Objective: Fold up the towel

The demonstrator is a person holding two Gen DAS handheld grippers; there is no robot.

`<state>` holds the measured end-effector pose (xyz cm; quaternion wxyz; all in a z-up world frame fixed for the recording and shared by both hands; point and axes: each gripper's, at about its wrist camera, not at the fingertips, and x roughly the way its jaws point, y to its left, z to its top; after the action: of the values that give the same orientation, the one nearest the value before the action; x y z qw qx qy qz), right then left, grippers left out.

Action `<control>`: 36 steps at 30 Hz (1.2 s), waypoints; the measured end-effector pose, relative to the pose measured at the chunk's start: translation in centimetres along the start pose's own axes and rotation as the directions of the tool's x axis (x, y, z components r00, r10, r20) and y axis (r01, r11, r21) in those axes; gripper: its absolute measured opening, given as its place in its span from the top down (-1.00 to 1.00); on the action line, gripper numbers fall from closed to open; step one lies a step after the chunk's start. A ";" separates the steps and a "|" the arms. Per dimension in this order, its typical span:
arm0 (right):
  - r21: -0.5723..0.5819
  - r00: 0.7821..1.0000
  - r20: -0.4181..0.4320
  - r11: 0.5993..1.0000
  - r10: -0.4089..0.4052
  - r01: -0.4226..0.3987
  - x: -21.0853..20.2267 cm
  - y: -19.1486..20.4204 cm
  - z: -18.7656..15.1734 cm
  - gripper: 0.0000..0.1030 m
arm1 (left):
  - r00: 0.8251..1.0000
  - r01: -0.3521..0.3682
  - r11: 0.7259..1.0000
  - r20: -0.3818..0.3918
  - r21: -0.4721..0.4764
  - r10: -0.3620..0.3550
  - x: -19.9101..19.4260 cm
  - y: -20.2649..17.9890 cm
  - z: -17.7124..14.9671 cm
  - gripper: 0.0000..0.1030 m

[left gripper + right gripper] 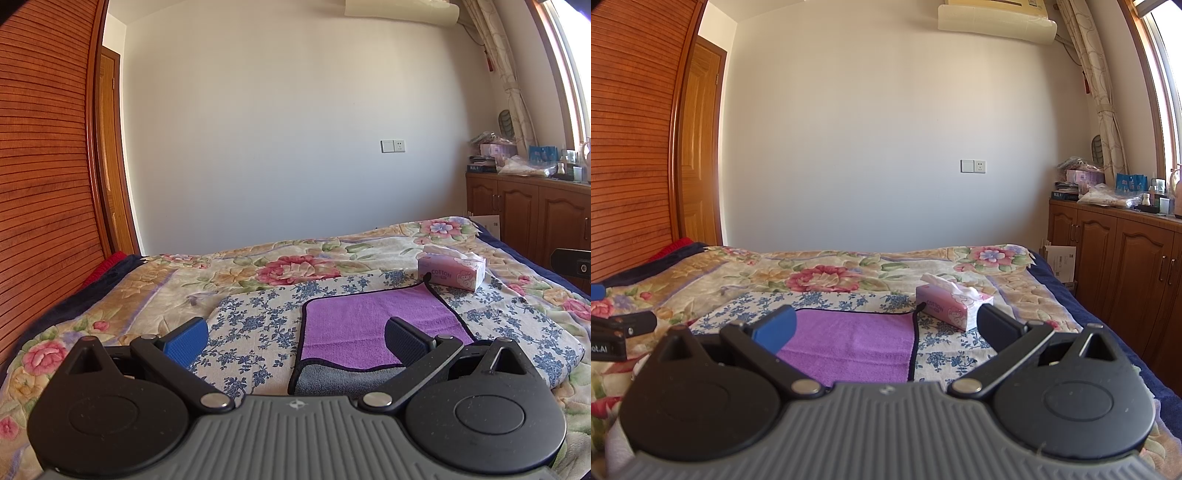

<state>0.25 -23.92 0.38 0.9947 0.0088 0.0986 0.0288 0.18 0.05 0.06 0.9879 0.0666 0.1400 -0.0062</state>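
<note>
Purple towel (373,325), unheld; left gripper (295,343) and right gripper (886,328) spread apart. Patterned underlying cloth (251,325) may be pinched instead.

Fuzzy cloth towel (373,317), glossy wooden cabinet (1115,266)

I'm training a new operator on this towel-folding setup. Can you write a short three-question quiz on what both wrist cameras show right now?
1. True or false: the left gripper is shut on the purple towel.
2. Multiple choice: the pink tissue box sits at which corner of the towel? A) near left B) far right C) near right
3. Fill in: the towel's underside, showing at its near edge in the left wrist view, is ____.

Key
1. False: both the left gripper and the right gripper are open and hold nothing.
2. B
3. Grey
</note>
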 end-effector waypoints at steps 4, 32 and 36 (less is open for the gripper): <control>0.001 1.000 -0.002 1.000 0.001 -0.001 0.0 0.1 0.1 -1.00 | 1.000 0.001 1.000 -0.003 0.002 -0.001 0.2 0.0 -0.1 -1.00; -0.035 0.997 -0.083 0.999 0.005 -0.008 2.5 0.7 -0.4 -1.00 | 0.989 0.054 0.998 -0.137 0.044 -0.047 4.3 -0.4 -1.6 -1.00; -0.037 0.995 -0.099 0.999 0.007 -0.011 3.2 0.8 -0.4 -1.00 | 0.986 0.060 0.997 -0.158 0.042 -0.053 5.2 -0.3 -1.7 -1.00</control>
<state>3.24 -22.96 -0.67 0.9884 -0.0111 0.1472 0.0357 4.65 -0.01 -3.05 0.9714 0.0859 0.2191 -0.0324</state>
